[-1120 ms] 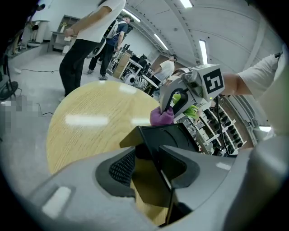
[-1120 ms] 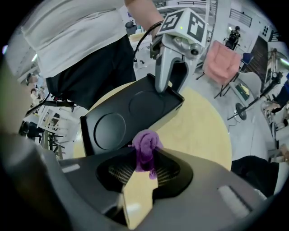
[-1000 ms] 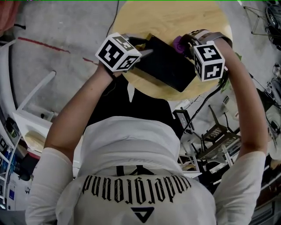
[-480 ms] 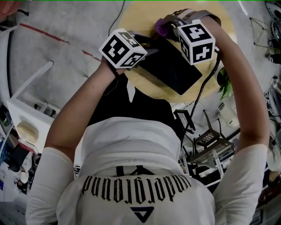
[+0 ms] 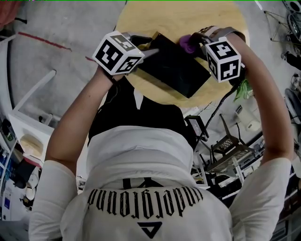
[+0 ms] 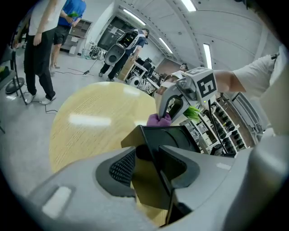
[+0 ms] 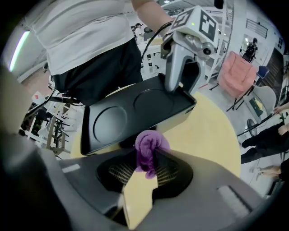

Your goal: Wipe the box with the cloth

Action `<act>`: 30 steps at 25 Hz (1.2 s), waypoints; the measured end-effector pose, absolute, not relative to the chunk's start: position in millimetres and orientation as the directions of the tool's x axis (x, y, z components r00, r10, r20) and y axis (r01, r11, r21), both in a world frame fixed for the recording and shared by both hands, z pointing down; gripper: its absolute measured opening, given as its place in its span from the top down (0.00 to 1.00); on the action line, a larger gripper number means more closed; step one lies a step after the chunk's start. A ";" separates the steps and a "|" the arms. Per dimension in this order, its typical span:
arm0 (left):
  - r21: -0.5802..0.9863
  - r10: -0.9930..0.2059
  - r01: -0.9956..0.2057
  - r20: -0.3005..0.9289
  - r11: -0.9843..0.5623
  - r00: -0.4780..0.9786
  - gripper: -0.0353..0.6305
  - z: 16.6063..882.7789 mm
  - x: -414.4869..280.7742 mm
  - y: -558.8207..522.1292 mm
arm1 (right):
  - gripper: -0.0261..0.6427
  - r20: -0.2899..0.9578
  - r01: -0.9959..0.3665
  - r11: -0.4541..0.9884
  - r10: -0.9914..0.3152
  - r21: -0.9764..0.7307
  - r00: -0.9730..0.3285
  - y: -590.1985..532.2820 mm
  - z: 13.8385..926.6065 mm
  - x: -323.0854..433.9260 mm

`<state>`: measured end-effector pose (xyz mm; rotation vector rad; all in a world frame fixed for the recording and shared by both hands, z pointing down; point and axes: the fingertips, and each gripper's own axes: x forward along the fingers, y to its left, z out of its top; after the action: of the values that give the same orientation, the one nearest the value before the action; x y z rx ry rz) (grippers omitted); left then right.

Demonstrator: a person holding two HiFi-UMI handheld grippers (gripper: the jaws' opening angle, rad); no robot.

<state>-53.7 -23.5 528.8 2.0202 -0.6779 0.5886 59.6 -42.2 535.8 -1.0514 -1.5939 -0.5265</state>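
Observation:
A flat black box (image 5: 178, 66) lies slantwise on the round wooden table (image 5: 188, 14). My left gripper (image 5: 149, 47) is shut on its left corner; in the left gripper view the box's edge (image 6: 174, 137) runs between the jaws. My right gripper (image 5: 194, 40) is shut on a bunched purple cloth (image 5: 185, 44) and presses it against the box's far edge. In the right gripper view the cloth (image 7: 150, 144) sticks out between the jaws just in front of the box (image 7: 131, 113), and the left gripper (image 7: 183, 88) clamps the far corner.
The table's bare wood (image 6: 90, 122) stretches beyond the box. Metal racks and chairs (image 5: 230, 146) crowd the floor at the right, a white frame (image 5: 33, 103) stands at the left. People (image 6: 40, 40) stand far off. A pink chair (image 7: 239, 67) is behind the table.
The right gripper slid the cloth along the box's far edge toward the left gripper, then back to the right. The left gripper kept its hold on the corner.

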 end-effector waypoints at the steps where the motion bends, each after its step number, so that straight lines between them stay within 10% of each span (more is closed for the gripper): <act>1: 0.602 -0.234 -0.663 0.636 -0.446 0.735 0.68 529.6 -54.6 -23.1 | 0.81 0.934 0.840 0.500 0.356 -0.209 0.020 -40.3 536.5 72.0; 11: 0.594 -0.234 -0.677 0.652 -0.435 0.722 0.69 533.1 -57.6 -23.6 | 0.81 0.892 0.805 0.424 0.365 -0.415 0.267 -29.9 536.9 154.6; 30: 0.597 -0.240 -0.672 0.643 -0.438 0.728 0.69 530.1 -52.0 -25.7 | 0.80 0.909 0.757 0.653 0.325 -0.017 -0.260 -55.0 525.3 -20.6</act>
<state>-52.0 -25.7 530.1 2.0112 -0.6932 0.5933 -20.6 -55.0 525.3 -0.8594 -1.8505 -0.5294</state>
